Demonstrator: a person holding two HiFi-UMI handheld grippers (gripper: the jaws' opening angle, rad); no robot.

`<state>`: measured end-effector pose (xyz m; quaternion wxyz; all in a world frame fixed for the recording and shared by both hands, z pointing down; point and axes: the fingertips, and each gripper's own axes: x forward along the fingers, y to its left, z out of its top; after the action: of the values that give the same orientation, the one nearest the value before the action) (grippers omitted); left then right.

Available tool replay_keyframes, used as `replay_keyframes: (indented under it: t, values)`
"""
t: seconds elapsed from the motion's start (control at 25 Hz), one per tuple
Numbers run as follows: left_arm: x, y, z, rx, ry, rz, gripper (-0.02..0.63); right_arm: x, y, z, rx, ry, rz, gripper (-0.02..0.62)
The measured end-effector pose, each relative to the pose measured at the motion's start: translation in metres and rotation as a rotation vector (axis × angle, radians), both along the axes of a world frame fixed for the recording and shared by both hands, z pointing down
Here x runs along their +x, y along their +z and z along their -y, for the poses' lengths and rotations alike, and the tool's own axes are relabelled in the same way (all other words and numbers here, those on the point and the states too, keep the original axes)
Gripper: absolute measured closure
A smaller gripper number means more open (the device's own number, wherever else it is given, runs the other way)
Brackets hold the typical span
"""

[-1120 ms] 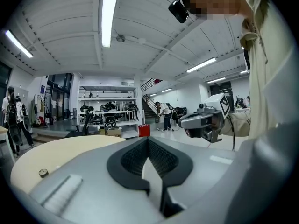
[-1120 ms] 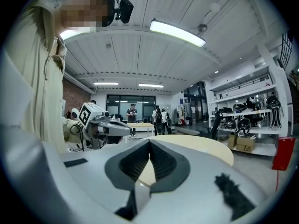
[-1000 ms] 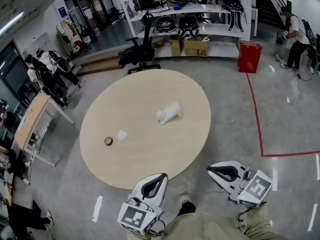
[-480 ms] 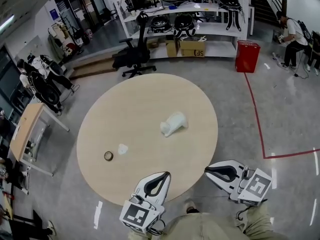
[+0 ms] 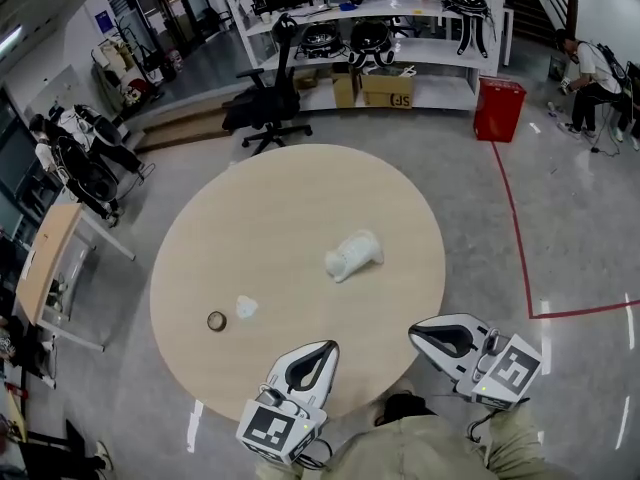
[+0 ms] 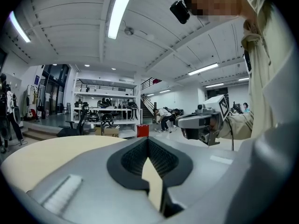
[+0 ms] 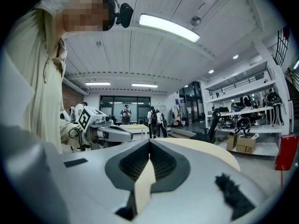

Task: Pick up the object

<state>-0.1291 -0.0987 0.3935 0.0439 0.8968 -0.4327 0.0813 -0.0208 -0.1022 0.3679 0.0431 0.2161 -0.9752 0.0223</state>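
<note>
A white lumpy object (image 5: 352, 255) lies near the middle of the round wooden table (image 5: 300, 198). A small white crumpled piece (image 5: 245, 306) and a dark tape ring (image 5: 216, 320) lie at the table's near left. My left gripper (image 5: 325, 347) is shut and empty, with its tip over the table's near edge. My right gripper (image 5: 414, 331) is shut and empty too, and hangs over the floor off the table's near right edge. In the left gripper view the jaws (image 6: 148, 139) meet, with the table (image 6: 42, 148) ahead. The right gripper view shows its jaws (image 7: 149, 142) closed.
A black office chair (image 5: 265, 108) stands behind the table. Shelves (image 5: 380, 18) with gear, a cardboard box (image 5: 385, 90) and a red bin (image 5: 498, 110) line the back. A red floor line (image 5: 518, 238) runs at the right. A side desk (image 5: 45, 258) and people are at the left.
The view and both grippers have come closer to the table. The left gripper's tip now overlaps the table's near edge. The white object lies where it was.
</note>
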Motion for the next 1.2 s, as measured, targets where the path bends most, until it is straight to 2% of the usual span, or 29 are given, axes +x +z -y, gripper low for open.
replay_keyframes:
  t: [0.28,0.64,1.0,1.2]
  values:
    - [0.000,0.007,0.029,-0.028,-0.021,0.010,0.600,-0.010,0.011,0.035,-0.032,-0.050,-0.021,0.592]
    - [-0.009,0.009,0.073,-0.035,-0.080,0.012,0.600,-0.022,0.018,0.076,-0.028,-0.112,-0.052,0.592]
    - [-0.012,0.041,0.105,-0.127,-0.097,-0.003,0.600,-0.021,0.057,0.113,-0.096,-0.119,-0.127,0.592]
    - [-0.018,0.069,0.123,-0.183,-0.093,0.017,0.598,-0.016,0.095,0.139,-0.168,-0.063,-0.190,0.592]
